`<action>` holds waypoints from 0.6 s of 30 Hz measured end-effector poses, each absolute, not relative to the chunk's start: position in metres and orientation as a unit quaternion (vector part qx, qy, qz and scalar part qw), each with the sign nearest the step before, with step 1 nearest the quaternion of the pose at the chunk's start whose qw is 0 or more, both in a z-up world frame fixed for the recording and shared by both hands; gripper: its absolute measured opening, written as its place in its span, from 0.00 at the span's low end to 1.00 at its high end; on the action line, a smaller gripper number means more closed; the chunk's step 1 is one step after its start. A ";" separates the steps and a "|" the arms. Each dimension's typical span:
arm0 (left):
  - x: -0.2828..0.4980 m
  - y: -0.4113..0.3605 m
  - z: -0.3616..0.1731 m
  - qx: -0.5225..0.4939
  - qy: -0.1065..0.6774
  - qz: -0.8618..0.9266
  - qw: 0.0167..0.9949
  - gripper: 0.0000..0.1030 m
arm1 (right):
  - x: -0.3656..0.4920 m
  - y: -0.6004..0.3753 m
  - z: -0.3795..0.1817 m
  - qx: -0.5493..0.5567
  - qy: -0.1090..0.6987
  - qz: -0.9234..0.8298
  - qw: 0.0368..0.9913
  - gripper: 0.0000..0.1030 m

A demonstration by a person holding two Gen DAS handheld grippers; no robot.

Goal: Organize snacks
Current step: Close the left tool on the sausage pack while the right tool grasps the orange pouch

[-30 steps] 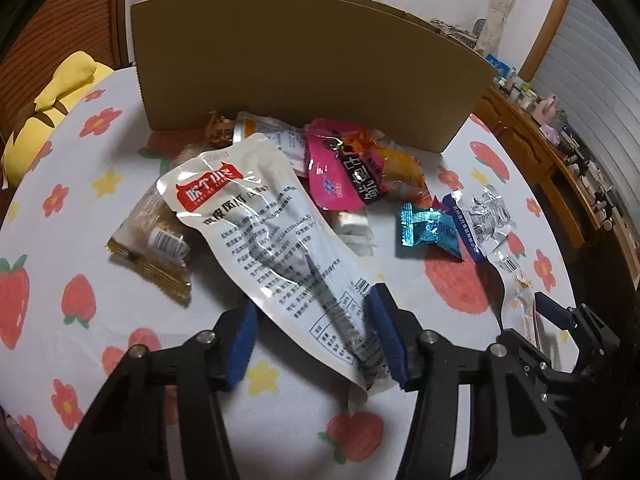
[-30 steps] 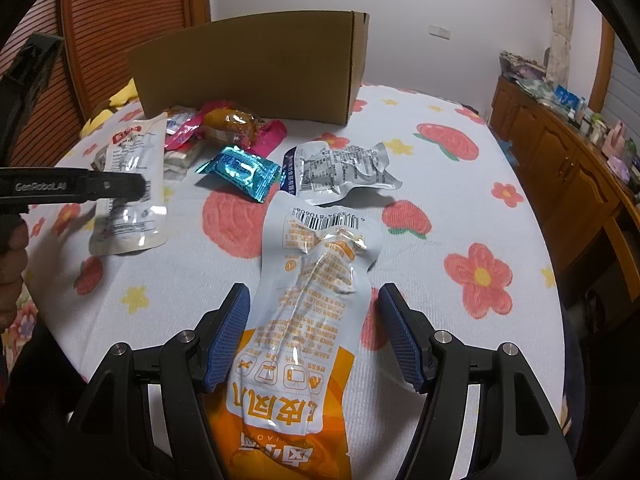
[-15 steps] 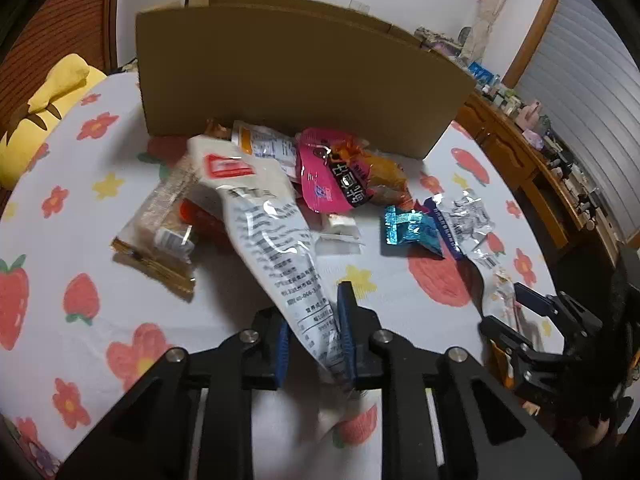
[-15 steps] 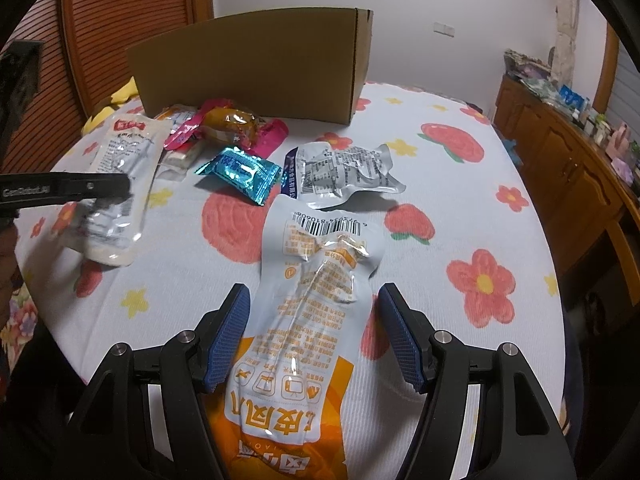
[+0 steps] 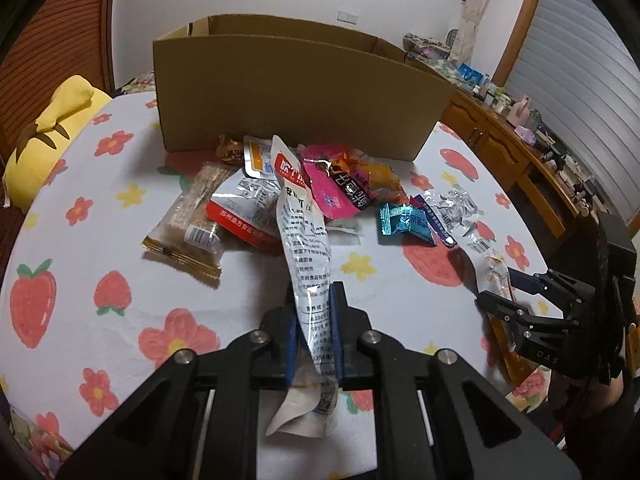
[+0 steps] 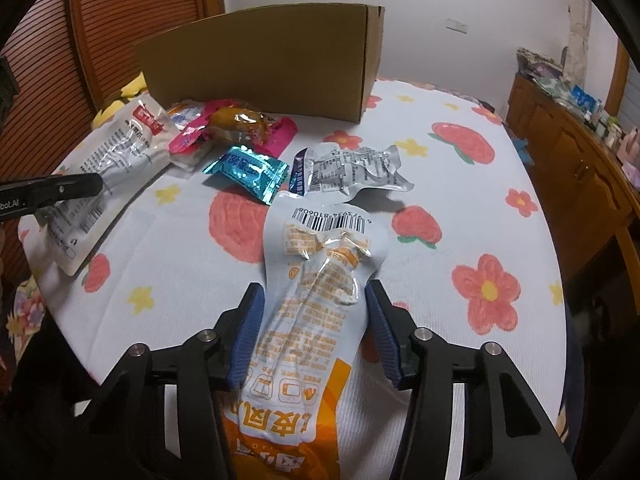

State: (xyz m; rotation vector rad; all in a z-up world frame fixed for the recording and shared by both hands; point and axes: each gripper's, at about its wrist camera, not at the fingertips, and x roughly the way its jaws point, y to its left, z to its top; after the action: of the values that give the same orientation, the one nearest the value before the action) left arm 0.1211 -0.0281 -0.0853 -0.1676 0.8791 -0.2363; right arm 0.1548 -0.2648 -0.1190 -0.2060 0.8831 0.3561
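Note:
My left gripper (image 5: pixel 314 312) is shut on the near end of a long white snack pouch (image 5: pixel 304 232) with a red label, and that end is lifted off the table. The same pouch (image 6: pixel 120 152) hangs from the left gripper (image 6: pixel 60 192) in the right wrist view. My right gripper (image 6: pixel 314 312) is closing around a white and orange pouch (image 6: pixel 320 272) that lies flat between its blue pads. The pads stand at its edges without squeezing it. An open cardboard box (image 5: pixel 296 96) stands behind the snack pile.
Loose snacks lie before the box: a pink packet (image 5: pixel 336 188), a teal packet (image 5: pixel 404 220), a silver packet (image 6: pixel 352 168), a biscuit bar (image 5: pixel 192 224). A yellow plush (image 5: pixel 52 132) sits at the table's left edge. A wooden cabinet (image 5: pixel 520 160) stands to the right.
My left jaws closed on the white pouch and raised its near end, folding it narrow. The right jaws narrowed around the orange pouch, which has not moved.

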 end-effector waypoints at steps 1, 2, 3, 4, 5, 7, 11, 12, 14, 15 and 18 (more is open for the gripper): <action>0.119 -0.027 -0.084 -0.081 0.421 -0.114 0.896 0.10 | 0.154 -0.265 -0.119 -0.099 0.424 0.173 0.883 0.48; 0.117 -0.026 -0.082 -0.080 0.418 -0.113 0.898 0.10 | 0.153 -0.264 -0.119 -0.100 0.425 0.174 0.883 0.48; 0.115 -0.026 -0.080 -0.078 0.415 -0.113 0.899 0.10 | 0.152 -0.265 -0.119 -0.101 0.424 0.176 0.883 0.48; 0.113 -0.026 -0.078 -0.076 0.411 -0.112 0.901 0.10 | 0.151 -0.265 -0.119 -0.099 0.424 0.176 0.883 0.47; 0.112 -0.025 -0.077 -0.075 0.409 -0.111 0.903 0.10 | 0.151 -0.266 -0.118 -0.098 0.423 0.176 0.883 0.47; 0.110 -0.025 -0.072 -0.073 0.403 -0.112 0.905 0.10 | 0.150 -0.267 -0.117 -0.095 0.421 0.175 0.885 0.47; 0.109 -0.025 -0.064 -0.061 0.391 -0.109 0.912 0.10 | 0.146 -0.267 -0.108 -0.090 0.408 0.176 0.891 0.46; 0.109 -0.024 -0.062 -0.064 0.389 -0.110 0.912 0.10 | 0.146 -0.266 -0.105 -0.091 0.405 0.177 0.892 0.46; 0.108 -0.024 -0.057 -0.064 0.384 -0.111 0.914 0.10 | 0.144 -0.264 -0.097 -0.091 0.396 0.180 0.896 0.46; 0.108 -0.024 -0.053 -0.062 0.380 -0.111 0.916 0.10 | 0.143 -0.264 -0.094 -0.091 0.393 0.181 0.897 0.46; 0.107 -0.024 -0.045 -0.059 0.372 -0.111 0.920 0.10 | 0.141 -0.261 -0.082 -0.089 0.380 0.186 0.902 0.46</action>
State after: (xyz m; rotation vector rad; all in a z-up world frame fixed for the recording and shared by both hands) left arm 0.1071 -0.0244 -0.0447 -0.1203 0.7644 -0.2288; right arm 0.1411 -0.2606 -0.0819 -0.1850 0.7863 0.3855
